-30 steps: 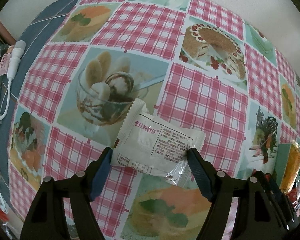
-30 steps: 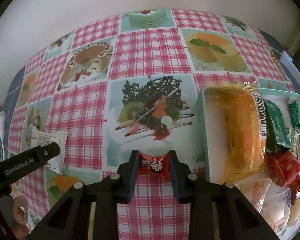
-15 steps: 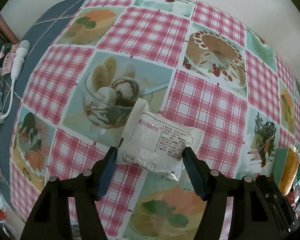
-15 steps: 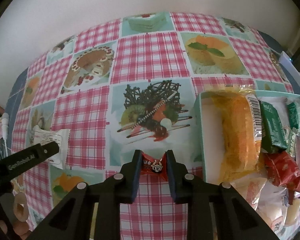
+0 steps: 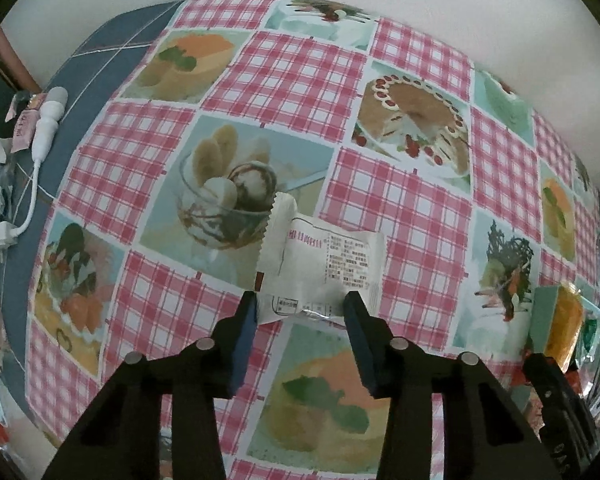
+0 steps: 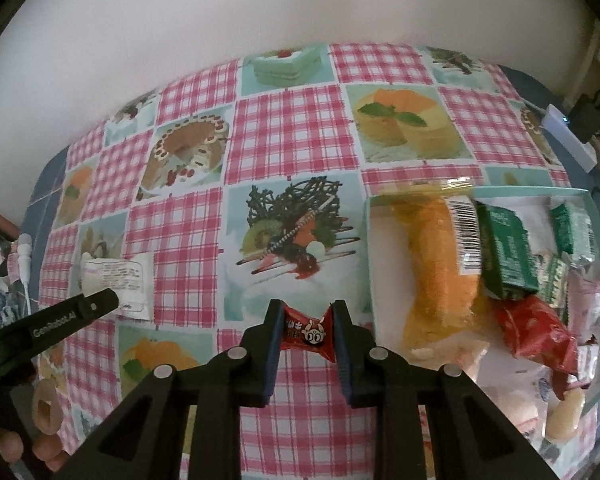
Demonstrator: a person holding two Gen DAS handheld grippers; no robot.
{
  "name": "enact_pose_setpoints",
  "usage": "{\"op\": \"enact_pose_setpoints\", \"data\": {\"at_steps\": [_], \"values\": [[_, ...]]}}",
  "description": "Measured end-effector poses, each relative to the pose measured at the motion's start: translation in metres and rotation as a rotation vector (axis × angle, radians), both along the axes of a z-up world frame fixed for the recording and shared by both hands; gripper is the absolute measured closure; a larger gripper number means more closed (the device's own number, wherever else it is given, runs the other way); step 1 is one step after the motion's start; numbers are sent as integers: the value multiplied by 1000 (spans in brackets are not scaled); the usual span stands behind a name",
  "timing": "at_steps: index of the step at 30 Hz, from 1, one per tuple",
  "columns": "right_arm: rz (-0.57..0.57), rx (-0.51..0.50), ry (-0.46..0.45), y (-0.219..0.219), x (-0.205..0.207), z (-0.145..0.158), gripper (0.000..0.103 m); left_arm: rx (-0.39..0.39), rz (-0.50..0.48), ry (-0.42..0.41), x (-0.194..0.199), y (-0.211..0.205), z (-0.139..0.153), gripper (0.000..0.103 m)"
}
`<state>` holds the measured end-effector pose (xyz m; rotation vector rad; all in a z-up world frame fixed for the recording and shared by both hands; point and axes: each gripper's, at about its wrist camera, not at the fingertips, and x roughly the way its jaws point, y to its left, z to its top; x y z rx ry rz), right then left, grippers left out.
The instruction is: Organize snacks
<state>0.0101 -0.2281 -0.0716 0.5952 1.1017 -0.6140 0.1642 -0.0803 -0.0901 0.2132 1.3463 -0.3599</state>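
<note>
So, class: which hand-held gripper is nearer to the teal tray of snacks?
The right. The right hand-held gripper, shut on a red candy, sits just left of the tray; the left hand-held gripper, on the white packet, is farther left.

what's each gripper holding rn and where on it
Left gripper pinches the white packet by its near end. Right gripper is shut on the small red candy, across its middle.

Left gripper (image 5: pixel 302 306) closing on a white packet (image 5: pixel 320 264)

Its jaws have just been closing and pinch the packet's near edge, seemingly lifted off the checked cloth (image 5: pixel 292 68); a teal box (image 5: pixel 544 316) stands far right, a white cable (image 5: pixel 40 140) far left.
</note>
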Motion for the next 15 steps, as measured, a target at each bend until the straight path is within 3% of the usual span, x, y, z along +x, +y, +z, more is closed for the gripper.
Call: {"op": "enact_pose_setpoints", "data": {"at_steps": [8,15], "values": [[-34,36,-32,-10,-14,8,77,-22,17,23,4,6,4,59],[-57,86,-60,-17,-14,4,77,-117,30,44,8,7,13,75]]}}
